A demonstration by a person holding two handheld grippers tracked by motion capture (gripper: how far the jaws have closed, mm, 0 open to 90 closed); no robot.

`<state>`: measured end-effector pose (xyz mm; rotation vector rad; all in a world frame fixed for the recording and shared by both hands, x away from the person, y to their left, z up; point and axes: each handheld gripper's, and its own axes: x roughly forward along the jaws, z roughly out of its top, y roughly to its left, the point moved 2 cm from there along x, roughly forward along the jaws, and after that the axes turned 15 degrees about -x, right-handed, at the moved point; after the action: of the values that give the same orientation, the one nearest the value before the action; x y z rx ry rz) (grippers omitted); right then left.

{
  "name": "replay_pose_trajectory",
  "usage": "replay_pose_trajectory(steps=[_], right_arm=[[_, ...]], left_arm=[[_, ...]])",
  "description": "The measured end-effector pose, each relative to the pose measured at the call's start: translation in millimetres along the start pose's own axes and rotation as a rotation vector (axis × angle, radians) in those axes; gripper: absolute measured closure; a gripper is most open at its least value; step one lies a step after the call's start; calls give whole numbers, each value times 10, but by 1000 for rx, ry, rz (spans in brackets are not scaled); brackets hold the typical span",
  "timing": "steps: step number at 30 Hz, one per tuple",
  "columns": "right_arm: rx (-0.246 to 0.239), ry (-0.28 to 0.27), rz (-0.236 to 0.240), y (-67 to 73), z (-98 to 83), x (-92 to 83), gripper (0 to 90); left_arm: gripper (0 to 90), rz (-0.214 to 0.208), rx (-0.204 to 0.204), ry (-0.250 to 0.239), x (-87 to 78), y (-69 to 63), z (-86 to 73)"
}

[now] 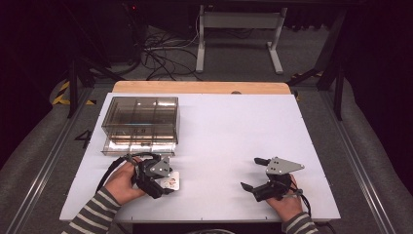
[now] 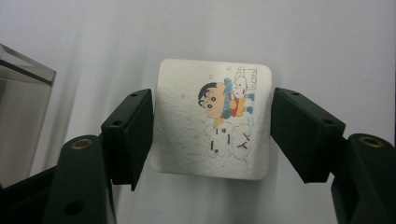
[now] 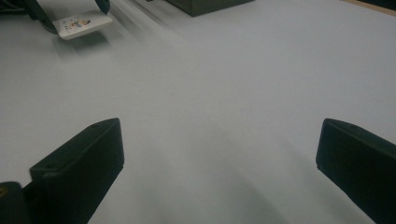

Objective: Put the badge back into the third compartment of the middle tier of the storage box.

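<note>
- Two grippers work over one white table (image 1: pixel 229 131), which spans most of the high view, w/ a wood strip along its far edge.
- Smoky clear box (image 1: pixel 140 124), upper left of the table in the high view: see-through walls, inner dividers, looks like two tiers. One corner of it cuts in at the left edge of the left gripper view (image 2: pixel 21 116).
- Right gripper (image 1: pixel 255 174), lower right of the high view, held by a hand w/ a striped sleeve. Jaws stand wide apart, nothing btwn them; in the right gripper view they rise at the lower left and lower right corners w/ bare table between.
- Left gripper (image 1: pixel 168 183), lower left of the high view, just below the box, also in a striped-sleeve hand. Jaws sit either side of the card. In the left gripper view (image 2: pixel 212 130) the left pad meets the card's edge and the right pad looks right at the other edge; can't tell if it presses.
- Small white card (image 2: pixel 212 119) w/ rounded corners and a cartoon print, centre of the left gripper view, btwn the pads. In the high view (image 1: pixel 171 181) it's at the gripper's tips; in the right gripper view (image 3: pixel 81 23) it's upper left, a shadow under it.
</note>
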<state>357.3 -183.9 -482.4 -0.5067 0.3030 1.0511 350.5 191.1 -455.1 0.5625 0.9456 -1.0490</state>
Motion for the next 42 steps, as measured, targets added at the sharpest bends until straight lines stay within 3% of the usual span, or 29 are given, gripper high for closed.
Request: replay_pose_trajectory(steps=[14,42], right_arm=[[5,-3,1,3,2,-1,17],[-2,0,1,3,0,0,16]], left_arm=[[326,20,4,-56,-107,1,15],[326,70,17,-109,-284,-4,55]])
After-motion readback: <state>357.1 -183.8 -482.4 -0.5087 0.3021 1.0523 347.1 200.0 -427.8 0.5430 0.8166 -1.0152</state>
